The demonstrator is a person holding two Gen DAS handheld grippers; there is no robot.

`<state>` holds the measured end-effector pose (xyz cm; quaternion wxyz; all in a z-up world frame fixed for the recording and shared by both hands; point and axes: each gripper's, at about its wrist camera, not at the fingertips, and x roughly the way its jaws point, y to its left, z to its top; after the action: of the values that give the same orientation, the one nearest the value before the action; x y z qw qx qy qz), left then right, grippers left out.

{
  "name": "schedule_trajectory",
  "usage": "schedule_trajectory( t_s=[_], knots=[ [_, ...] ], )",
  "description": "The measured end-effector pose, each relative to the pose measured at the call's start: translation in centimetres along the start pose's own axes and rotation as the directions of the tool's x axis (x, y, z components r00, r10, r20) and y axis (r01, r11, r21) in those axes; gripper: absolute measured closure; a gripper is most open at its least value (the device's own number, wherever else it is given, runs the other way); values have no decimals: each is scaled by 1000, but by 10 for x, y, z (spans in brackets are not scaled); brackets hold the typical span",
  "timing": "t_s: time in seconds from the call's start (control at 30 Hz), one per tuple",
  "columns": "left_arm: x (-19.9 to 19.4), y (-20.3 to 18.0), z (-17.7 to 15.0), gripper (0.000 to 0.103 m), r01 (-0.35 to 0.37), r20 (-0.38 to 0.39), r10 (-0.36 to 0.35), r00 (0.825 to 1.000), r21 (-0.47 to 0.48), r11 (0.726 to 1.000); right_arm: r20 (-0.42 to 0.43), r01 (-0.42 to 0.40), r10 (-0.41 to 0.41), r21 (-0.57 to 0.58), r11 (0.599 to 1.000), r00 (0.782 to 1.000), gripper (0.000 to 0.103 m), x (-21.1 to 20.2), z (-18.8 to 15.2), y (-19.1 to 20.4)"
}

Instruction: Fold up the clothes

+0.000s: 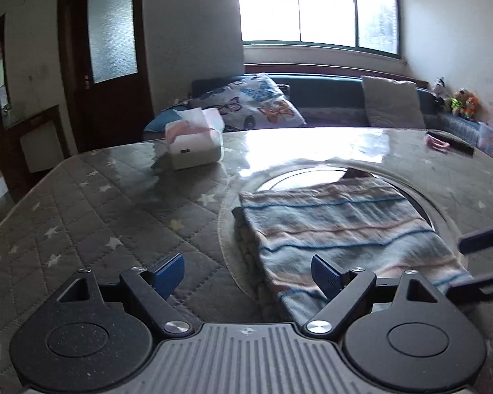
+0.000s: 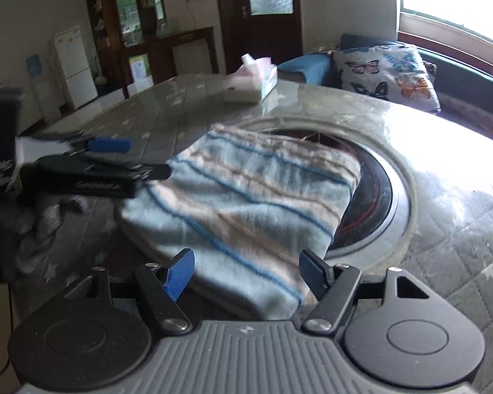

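Tissues poke up from the tissue box point(image 1: 194, 146), which stands on the tabletop point(image 1: 92, 203) well ahead of the left tool point(image 1: 248, 277), toward its left. The folded striped towel point(image 1: 338, 226) lies just ahead of both tools, partly over the round inset plate point(image 2: 374, 193) in the tabletop. Left tool's 2 fingers stand apart, empty, its right pad over the towel's near edge. Right tool point(image 2: 246, 274) likewise spread, empty, the towel's near end between its fingers.

Bare table point(image 1: 92, 203) left of folded cloth point(image 1: 338, 226); tissue box point(image 1: 194, 144) beyond
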<state>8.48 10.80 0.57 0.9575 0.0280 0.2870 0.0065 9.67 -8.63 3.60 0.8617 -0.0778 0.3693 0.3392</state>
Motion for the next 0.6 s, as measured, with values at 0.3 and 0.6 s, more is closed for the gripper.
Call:
schedule_trajectory(
  t_s=[0.3, 0.6],
  knots=[
    [8, 12, -11, 14, -62, -27, 62, 998, 18, 998, -61, 10, -12, -41, 999, 998, 37, 19, -6, 5],
    [4, 13, -1, 5, -56, -14, 56, 998, -8, 998, -12, 6, -7, -36, 999, 1000, 39, 22, 18, 10]
  ],
)
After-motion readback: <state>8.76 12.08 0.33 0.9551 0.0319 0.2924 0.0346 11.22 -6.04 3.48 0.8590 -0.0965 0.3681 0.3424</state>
